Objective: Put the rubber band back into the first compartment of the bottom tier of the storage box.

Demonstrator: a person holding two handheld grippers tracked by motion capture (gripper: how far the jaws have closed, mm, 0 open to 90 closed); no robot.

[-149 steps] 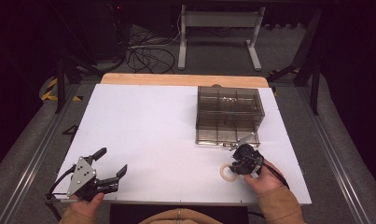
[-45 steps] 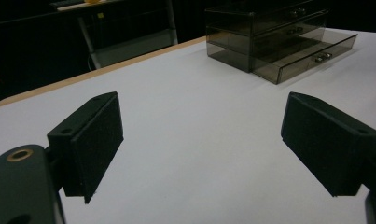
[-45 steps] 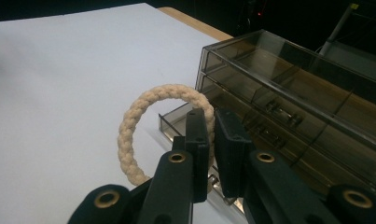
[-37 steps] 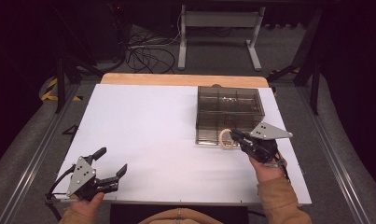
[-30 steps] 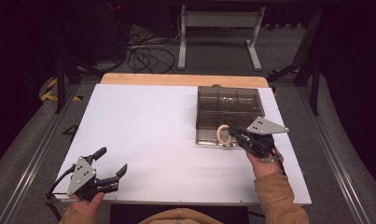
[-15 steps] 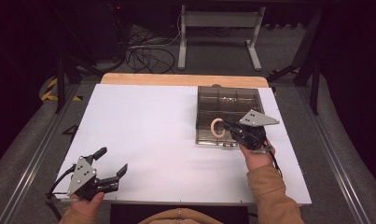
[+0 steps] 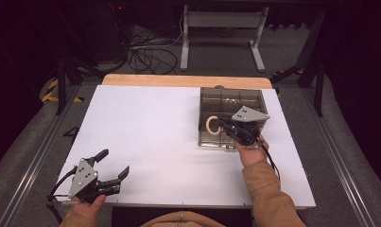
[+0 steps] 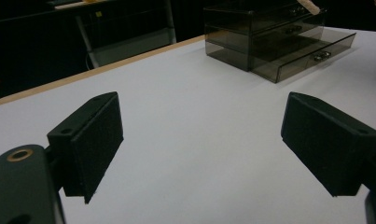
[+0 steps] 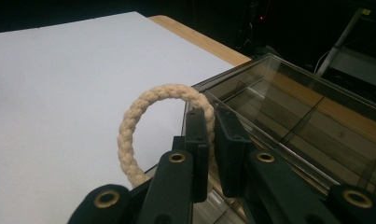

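Observation:
A cream braided rope ring is pinched in my right gripper, whose jaws are shut on its right side. From above, the rope ring hangs over the front left part of the smoky clear drawer box, with the right gripper just over the box's front edge. The box has a bottom drawer pulled out a little. My left gripper rests near the table's front left corner, wide open with nothing between its pads.
The white table top has a wooden strip along its far edge. Beyond it stand a metal stand and loose cables on the dark floor.
My right gripper has carried the rope ring up from the table's front right and leftward over the drawer box. The left gripper has stayed where it was.

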